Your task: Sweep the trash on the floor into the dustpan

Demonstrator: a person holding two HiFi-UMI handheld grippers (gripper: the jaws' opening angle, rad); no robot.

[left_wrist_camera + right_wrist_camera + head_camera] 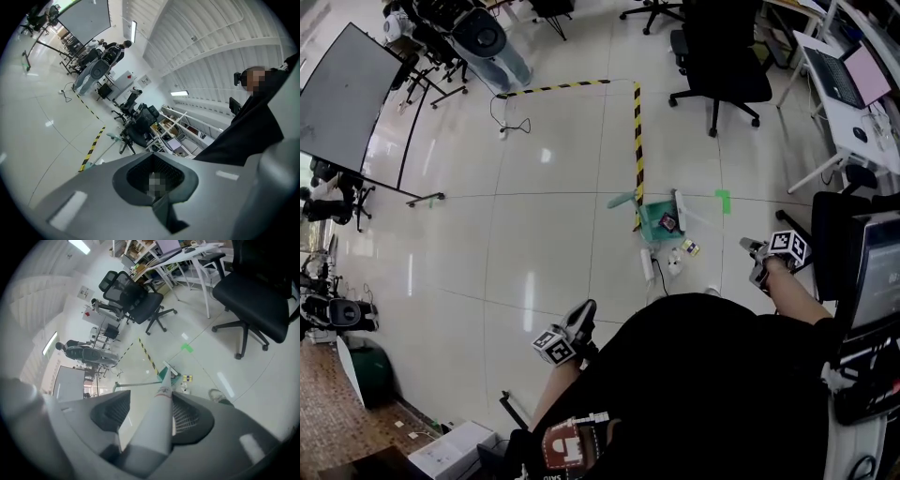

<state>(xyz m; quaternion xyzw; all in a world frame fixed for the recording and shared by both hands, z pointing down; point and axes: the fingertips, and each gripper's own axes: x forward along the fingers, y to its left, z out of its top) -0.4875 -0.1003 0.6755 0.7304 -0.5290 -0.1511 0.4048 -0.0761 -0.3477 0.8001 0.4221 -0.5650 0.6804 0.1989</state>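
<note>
A teal dustpan [659, 221] stands on the white floor beside the yellow-black tape, its green handle [621, 200] pointing left. Small trash pieces [689, 247] and a crumpled white bit [673, 265] lie just in front of it. My right gripper [750, 247] is shut on the white broom handle [158, 414], which runs down to the broom head [169, 371] at the dustpan [163, 377]. The trash [187, 378] lies right of the broom head. My left gripper [585, 311] hangs by my left side, shut and holding nothing, tilted up toward the ceiling in its own view [161, 206].
Yellow-black tape [638, 141] marks a corner on the floor. Black office chairs [720, 61] and a white desk [848, 94] stand at the back right. A dark screen on a stand [347, 98] is at the left. My shoe [216, 395] is near the trash.
</note>
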